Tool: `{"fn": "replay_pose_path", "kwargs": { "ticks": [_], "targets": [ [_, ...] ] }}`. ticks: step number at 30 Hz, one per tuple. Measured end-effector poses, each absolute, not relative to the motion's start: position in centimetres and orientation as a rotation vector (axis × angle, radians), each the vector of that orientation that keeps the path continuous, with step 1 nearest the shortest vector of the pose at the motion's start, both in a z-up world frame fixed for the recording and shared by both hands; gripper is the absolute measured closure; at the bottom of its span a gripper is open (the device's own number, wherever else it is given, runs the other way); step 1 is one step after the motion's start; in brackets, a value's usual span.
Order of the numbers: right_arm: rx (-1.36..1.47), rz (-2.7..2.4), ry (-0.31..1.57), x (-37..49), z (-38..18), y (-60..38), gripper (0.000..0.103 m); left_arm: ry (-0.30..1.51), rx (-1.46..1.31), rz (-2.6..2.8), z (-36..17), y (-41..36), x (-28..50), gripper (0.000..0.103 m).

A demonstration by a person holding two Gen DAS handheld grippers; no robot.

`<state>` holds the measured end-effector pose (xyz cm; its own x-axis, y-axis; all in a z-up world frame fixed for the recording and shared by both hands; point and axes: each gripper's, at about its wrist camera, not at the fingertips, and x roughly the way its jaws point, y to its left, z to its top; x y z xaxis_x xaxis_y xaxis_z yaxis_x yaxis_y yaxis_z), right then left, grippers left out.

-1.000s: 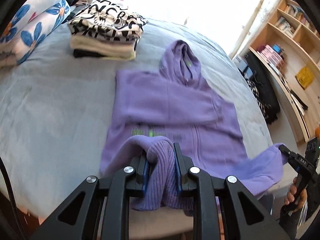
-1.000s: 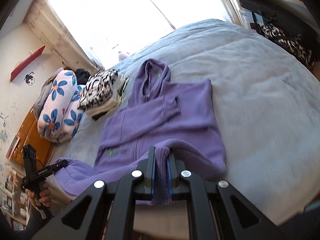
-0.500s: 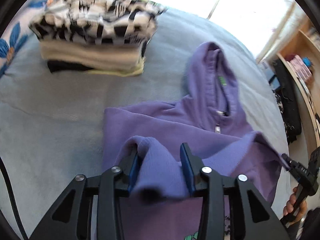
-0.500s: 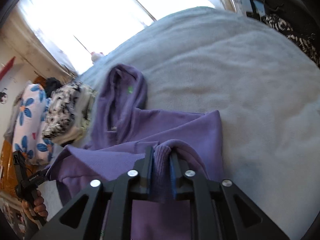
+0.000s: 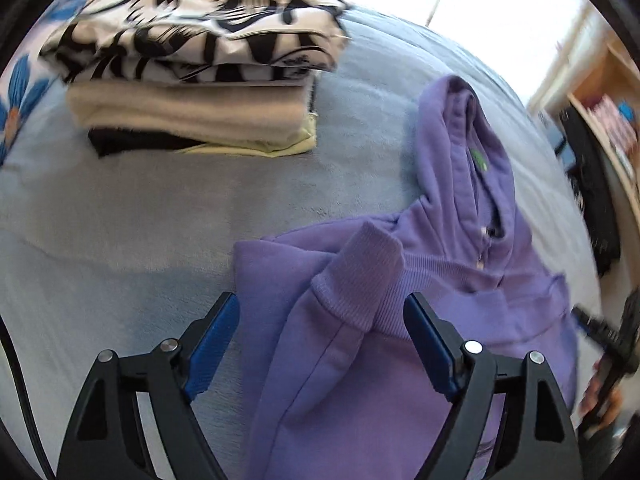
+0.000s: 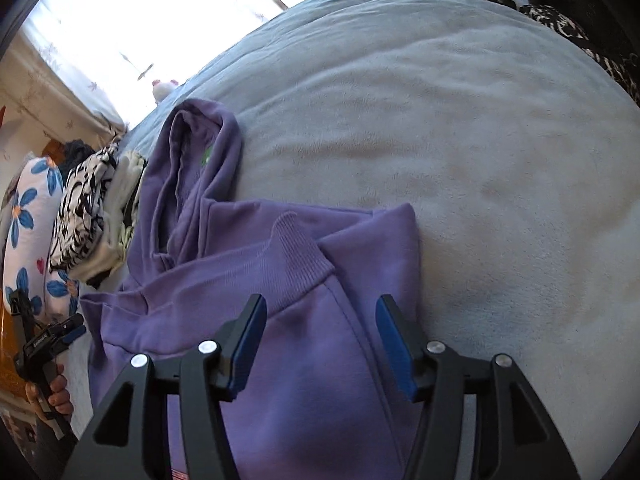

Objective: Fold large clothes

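Note:
A purple hoodie point(image 5: 400, 360) lies on the grey-blue bed point(image 5: 160, 208), its lower half folded up over the chest, hood point(image 5: 460, 148) pointing away. My left gripper point(image 5: 322, 324) is open, its jaws wide apart on either side of the ribbed hem corner point(image 5: 360, 280), which rests on the garment. My right gripper point(image 6: 320, 328) is open too, straddling the other ribbed hem corner point(image 6: 296, 264) of the hoodie point(image 6: 300, 380). Neither holds cloth.
A stack of folded clothes point(image 5: 192, 60), black-and-white print on top, sits at the back left, also in the right wrist view point(image 6: 92, 216). A floral pillow point(image 6: 28, 216) lies beyond it. Shelves point(image 5: 608, 120) and dark clothes stand right of the bed point(image 6: 440, 120).
Both grippers carried the hem forward over the hoodie's chest, then opened and let it go. The hem now lies folded near the hood's base.

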<state>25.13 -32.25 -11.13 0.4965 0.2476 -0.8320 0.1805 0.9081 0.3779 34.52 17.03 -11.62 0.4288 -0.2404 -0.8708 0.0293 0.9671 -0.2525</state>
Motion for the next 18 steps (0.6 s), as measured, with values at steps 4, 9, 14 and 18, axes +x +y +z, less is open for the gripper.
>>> {"fn": "replay_pose_path", "kwargs": {
  "ticks": [4,9,14,18],
  "targets": [
    [0.378,0.066,1.065,25.5,-11.2,-31.3,0.046,1.072,0.006,-0.190,-11.5,14.8,33.6,0.020],
    [0.271,0.071,1.080,26.0,-11.5,-29.8,0.046,1.036,0.194,-0.193,-12.0,12.4,33.1,0.020],
    [0.236,0.061,1.078,26.7,-12.0,-29.2,0.046,1.015,0.232,-0.169,-13.0,11.6,34.2,0.025],
    [0.204,0.058,1.049,26.9,-12.3,-28.9,0.046,1.054,0.165,-0.196,-13.8,12.0,35.3,0.074]
  ]
}}
